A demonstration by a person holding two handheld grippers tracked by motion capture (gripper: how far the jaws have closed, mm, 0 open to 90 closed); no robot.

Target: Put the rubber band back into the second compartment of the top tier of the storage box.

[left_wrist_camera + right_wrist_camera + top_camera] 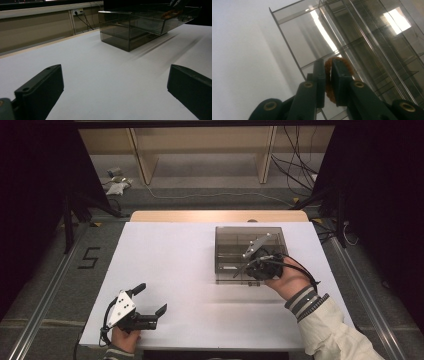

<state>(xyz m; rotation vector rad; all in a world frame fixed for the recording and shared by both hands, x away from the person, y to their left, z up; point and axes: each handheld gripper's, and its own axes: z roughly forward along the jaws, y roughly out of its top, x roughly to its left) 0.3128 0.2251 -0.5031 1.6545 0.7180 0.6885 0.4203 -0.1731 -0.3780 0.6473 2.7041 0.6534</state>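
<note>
Right gripper (327,75): jaws are pinching a brown fuzzy ring (328,82), nearly closed on it; it is hovering over the pulled-out drawer (312,42) of the clear box (250,254).
Ring position: sitting edge-on between the pads, above the drawer, not yet inside a compartment.
Left gripper (150,306): jaws are standing wide with nothing between them, resting low near the front edge of the white table (175,265), well apart from the box.
Risk, slip: thin ring is being held on its rim; it may be twisting out and falling beside the drawer.
Risk, collision: jaws may be knocking the thin divider walls, shoving the unbraced box.
Risk, release: fuzz may be clinging to a pad.
</note>
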